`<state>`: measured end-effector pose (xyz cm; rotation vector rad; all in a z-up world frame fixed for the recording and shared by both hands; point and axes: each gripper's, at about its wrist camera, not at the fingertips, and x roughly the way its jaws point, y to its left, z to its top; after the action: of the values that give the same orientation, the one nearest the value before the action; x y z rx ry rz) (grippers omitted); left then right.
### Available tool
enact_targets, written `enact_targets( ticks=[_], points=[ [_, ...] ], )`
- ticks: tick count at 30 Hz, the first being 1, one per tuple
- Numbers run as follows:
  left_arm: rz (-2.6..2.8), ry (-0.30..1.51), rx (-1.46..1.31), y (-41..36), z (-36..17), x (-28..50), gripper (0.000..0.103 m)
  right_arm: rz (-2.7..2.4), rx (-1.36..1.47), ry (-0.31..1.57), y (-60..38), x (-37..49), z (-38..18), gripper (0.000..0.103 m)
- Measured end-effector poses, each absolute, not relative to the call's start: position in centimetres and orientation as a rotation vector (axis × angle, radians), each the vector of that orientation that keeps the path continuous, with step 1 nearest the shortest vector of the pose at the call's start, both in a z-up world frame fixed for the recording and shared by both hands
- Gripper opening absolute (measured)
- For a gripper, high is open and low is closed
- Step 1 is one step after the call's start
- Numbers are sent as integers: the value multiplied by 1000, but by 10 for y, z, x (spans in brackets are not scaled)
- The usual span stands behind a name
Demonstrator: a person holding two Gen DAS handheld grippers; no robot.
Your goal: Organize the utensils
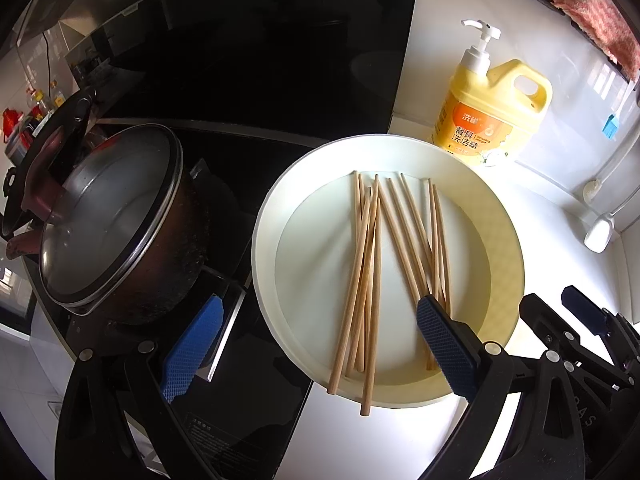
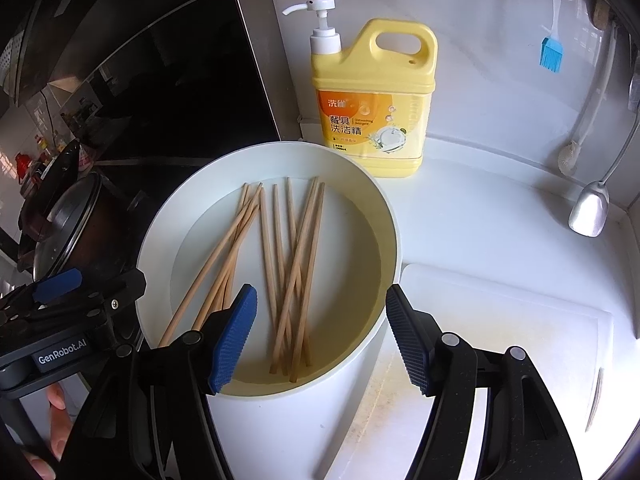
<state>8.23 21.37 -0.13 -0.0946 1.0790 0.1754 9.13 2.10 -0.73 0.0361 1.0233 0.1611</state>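
**Q:** On the white counter (image 2: 480, 208), what sits nearest the camera?

**A:** A round white basin (image 2: 360, 184) with a heap of wooden chopsticks (image 2: 288, 264) lying loose on its floor. They cross one another in two rough bunches, and the ends of a few lean on the near rim.

**Q:** Where are the two grippers?

**A:** Both hang over the near edge of the basin, pointing steeply down. The left gripper (image 1: 316, 344) has its jaws wide apart: one blue pad is outside the basin over the black stove (image 1: 260, 400), the other is above the chopsticks on the right side. Nothing is between the pads. The right gripper (image 2: 322, 336) is also spread open, one pad over the basin's inside, the other beyond the rim above a white cutting board (image 2: 520, 320). It holds nothing.

**Q:** What else is around?

**A:** A yellow dish soap bottle (image 2: 372, 108) with a white pump stands just behind the basin. A dark pot (image 1: 132, 232) with a glass lid sits on the stove to the left. A blue silicone brush (image 2: 551, 54) and a metal ladle (image 2: 589, 210) hang by the wall at right. Fingertips (image 2: 58, 420) of a person's hand show at the lower left of the right wrist view.
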Motion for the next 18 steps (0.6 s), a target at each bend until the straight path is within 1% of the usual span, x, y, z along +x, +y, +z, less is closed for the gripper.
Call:
enact_targets(
  ticks=[18],
  points=[
    [221, 1118, -76, 216, -9, 85, 96, 155, 38, 1028, 21, 91, -8, 64]
  ],
)
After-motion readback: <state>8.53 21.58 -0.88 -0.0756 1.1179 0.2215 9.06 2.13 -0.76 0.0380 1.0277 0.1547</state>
